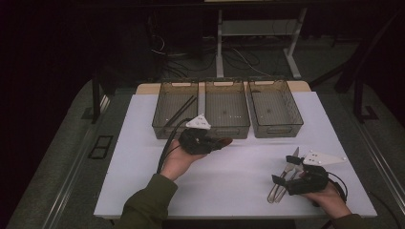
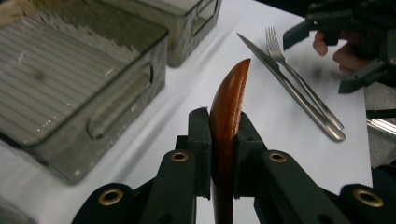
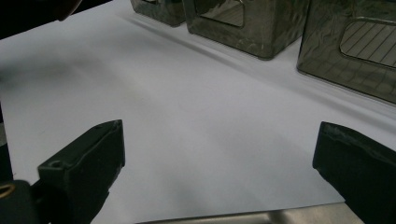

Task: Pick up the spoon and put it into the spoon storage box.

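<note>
Three bins in a row at the far edge of the table (image 1: 143,191): left bin (image 1: 175,106), middle bin (image 1: 227,107), right bin (image 1: 276,107), sides nearly touching. Two sticks (image 1: 181,110) lie slanted in the left bin. Knife (image 2: 280,77) and fork (image 2: 299,79) lie side by side on the table, near right, before the right bin. Wooden spoon (image 2: 229,107) sits before the middle bin, above the table.

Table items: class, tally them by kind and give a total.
Clear bins: 3
Black chopsticks, in the left bin: 2
Wooden utensil, clamped in the left gripper: 1
Knife: 1
Fork: 1
Total: 8
</note>
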Demonstrator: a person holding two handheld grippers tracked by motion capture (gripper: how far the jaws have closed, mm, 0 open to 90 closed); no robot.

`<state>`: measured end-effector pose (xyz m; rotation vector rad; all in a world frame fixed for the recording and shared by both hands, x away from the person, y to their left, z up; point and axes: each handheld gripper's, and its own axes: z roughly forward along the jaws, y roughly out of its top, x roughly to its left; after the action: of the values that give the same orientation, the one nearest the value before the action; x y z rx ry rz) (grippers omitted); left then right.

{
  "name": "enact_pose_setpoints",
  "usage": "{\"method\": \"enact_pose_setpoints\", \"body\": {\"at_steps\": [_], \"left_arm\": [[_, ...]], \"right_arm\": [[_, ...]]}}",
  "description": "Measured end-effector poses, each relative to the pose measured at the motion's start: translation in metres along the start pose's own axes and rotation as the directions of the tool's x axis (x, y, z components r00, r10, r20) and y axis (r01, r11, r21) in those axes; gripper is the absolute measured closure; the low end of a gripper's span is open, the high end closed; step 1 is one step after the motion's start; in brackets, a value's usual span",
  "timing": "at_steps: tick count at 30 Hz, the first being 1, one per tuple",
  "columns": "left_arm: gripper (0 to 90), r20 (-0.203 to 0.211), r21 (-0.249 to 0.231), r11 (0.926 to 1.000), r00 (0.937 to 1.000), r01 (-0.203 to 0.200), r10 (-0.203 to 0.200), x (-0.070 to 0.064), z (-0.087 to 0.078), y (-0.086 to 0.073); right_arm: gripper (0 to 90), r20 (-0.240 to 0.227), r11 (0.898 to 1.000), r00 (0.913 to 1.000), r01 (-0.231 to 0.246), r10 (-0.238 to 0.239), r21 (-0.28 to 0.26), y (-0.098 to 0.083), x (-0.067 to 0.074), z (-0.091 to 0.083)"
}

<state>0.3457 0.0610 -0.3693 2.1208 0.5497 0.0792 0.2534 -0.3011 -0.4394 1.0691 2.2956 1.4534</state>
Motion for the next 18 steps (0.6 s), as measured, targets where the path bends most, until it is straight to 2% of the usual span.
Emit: {"method": "enact_pose_setpoints", "body": {"at_steps": [6, 18], "left_arm": [[80.0, -0.001, -0.028, 0.9996, 1.0000, -0.003, 0.003, 0.007, -0.001, 0.016], [80.0, 0.003, -0.068, 0.9975, 0.9998, 0.018, -0.018, 0.019, 0.001, 0.040]], "right_arm": [[1.9, 0.001, 1.000, 1.0000, 0.003, -0.003, -0.001, 0.000, 0.000, 0.000], [1.9, 0.002, 1.000, 1.0000, 0.003, -0.003, -0.005, 0.000, 0.001, 0.000]]}}
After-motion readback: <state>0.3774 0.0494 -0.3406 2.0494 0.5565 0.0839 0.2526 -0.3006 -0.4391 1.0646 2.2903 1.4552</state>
